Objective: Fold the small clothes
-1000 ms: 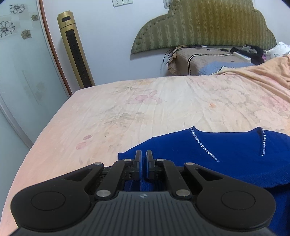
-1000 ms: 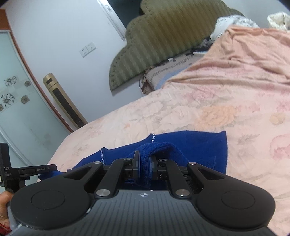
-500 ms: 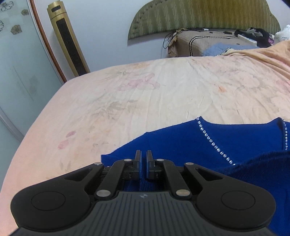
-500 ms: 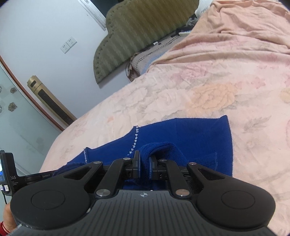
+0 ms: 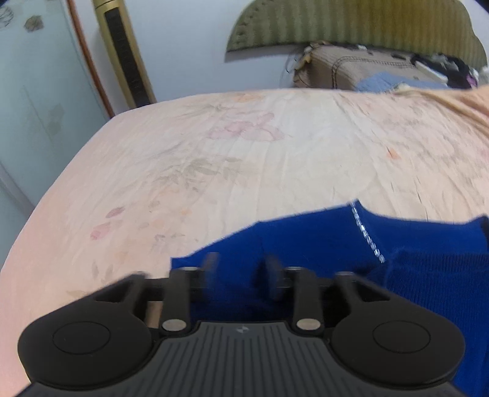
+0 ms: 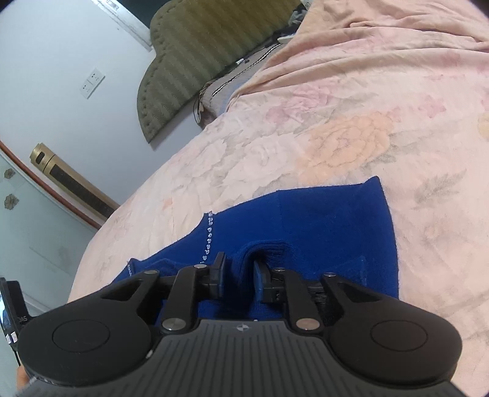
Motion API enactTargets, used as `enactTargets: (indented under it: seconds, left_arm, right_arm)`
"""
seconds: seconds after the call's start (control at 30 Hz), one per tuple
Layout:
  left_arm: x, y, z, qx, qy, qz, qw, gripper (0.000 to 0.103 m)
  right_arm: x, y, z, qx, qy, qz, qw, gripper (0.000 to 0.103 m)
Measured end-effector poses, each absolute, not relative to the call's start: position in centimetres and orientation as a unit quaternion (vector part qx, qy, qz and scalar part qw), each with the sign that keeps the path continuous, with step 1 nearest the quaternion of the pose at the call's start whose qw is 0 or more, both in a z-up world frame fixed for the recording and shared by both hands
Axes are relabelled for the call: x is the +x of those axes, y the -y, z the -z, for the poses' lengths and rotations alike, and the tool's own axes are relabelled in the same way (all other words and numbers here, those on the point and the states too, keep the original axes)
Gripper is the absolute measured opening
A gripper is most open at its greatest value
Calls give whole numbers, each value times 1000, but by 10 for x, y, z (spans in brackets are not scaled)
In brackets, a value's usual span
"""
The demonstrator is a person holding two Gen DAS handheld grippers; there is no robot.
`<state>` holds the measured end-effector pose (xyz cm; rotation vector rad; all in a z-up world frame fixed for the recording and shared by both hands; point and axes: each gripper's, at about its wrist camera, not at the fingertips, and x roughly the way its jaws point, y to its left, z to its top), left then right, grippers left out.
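A royal blue knit sweater (image 5: pixel 305 238) with a line of rhinestones (image 5: pixel 366 235) lies on the floral pink bed sheet (image 5: pixel 244 152). My left gripper (image 5: pixel 241 268) hovers low over the sweater's left part. Its blurred jaws are opening, with only flat fabric below the gap. In the right wrist view the sweater (image 6: pixel 321 220) shows a folded-over layer near me. My right gripper (image 6: pixel 240 265) is opening too. A raised fold of blue knit (image 6: pixel 241 256) still stands between its fingers.
A green padded headboard (image 5: pixel 351 27) and a cluttered bedside stand (image 5: pixel 366 70) are at the far wall. A gold tower fan (image 5: pixel 122 52) and a glass door (image 5: pixel 36 107) stand far left. A rumpled peach blanket (image 6: pixel 382 45) lies on the right.
Both grippers sank toward the bed. The left jaws went from shut on the sweater's edge to wide apart. The right jaws spread a little around the fold.
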<state>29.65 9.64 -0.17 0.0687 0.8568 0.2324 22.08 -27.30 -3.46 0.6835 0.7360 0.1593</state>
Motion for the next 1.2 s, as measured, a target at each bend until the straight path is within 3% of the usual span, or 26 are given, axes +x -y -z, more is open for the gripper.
enactTargets:
  seconds: [0.03,0.1,0.17,0.2,0.4,0.67,0.8,0.97,1.1,1.2]
  left_arm:
    - [294,-99,-2,32,-403,-118,907,77]
    - [288,-101,-12,38,-371,-137,918,83]
    - [284,-101,-20,54,-351,-150,923,83]
    - [283,-101,-23,58,-349,-152,923,83]
    - [263,-94,-22,87,-350,-126,924,83]
    - [243,-46,4,189,-343,-68,918,83]
    - [251,-45,18,204,-356,-77,909,83]
    - [249,-52,16,167,-363,-81,913,83]
    - [244,-50,18,165,-360,-85,914,83]
    - [237,-52,17,155,-360,-86,916,83]
  right_arm:
    - [221,272,33,325,-349,-75,876,31]
    - [219,270,28,320,-338,-72,882,35]
    - [219,268,23,311,-323,-61,892,58]
    - [218,269,21,306,-313,-50,898,79]
    - [210,270,2,271,-274,-59,921,76]
    - [232,227,20,154,-372,-149,903,76]
    - [239,229,27,113,-358,-91,922,73]
    - [217,224,11,62,-321,-40,944,78]
    - [193,207,10,24,-311,-94,945,91]
    - [183,199,20,-15,-322,-92,942,91]
